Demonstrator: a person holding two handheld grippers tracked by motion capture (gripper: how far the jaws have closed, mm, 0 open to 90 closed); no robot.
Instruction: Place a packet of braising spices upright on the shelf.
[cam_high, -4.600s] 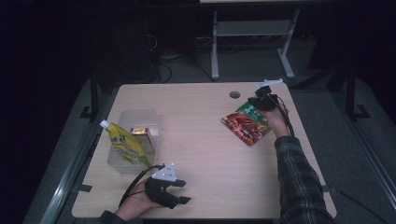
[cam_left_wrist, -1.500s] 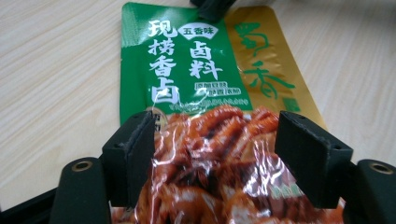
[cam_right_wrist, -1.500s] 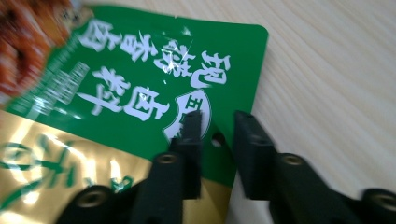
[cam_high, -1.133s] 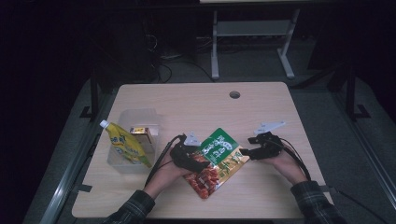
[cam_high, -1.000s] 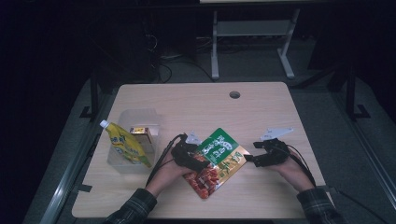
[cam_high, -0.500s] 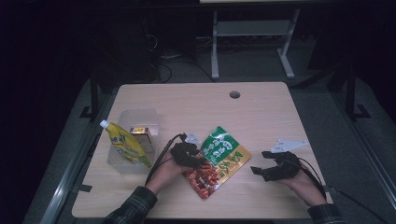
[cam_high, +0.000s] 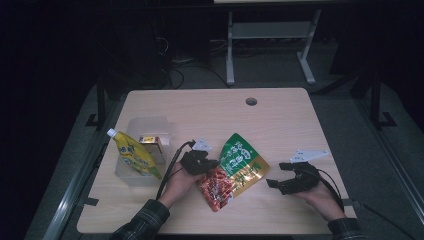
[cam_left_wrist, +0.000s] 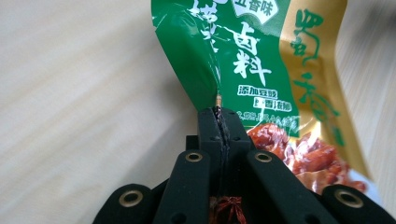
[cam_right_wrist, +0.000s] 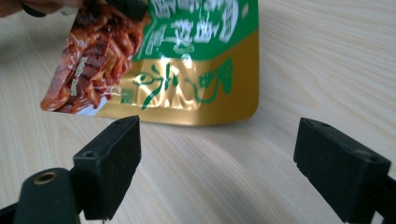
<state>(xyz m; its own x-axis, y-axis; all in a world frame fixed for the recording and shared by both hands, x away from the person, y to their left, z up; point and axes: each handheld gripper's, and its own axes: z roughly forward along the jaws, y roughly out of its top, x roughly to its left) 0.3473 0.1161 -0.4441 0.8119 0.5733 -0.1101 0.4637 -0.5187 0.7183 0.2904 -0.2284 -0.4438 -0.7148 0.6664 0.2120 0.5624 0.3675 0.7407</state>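
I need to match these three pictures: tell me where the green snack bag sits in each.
High view: snack bag at table centre.
Left gripper view: snack bag above the shut jaws.
Right gripper view: snack bag top, beyond the open jaws.
Shared landmark: its gold edge.

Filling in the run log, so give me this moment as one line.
left tongs: just closed on snack pouch edge | right tongs: just opened, nothing between, apart from pouch | bin: beside left hand

Light wood table (cam_high: 210, 107), cable hole (cam_high: 251, 101) near far edge. Clear bin (cam_high: 147, 127) at left edge; snack pouch (cam_high: 235, 170) mid-front, lower end on top.
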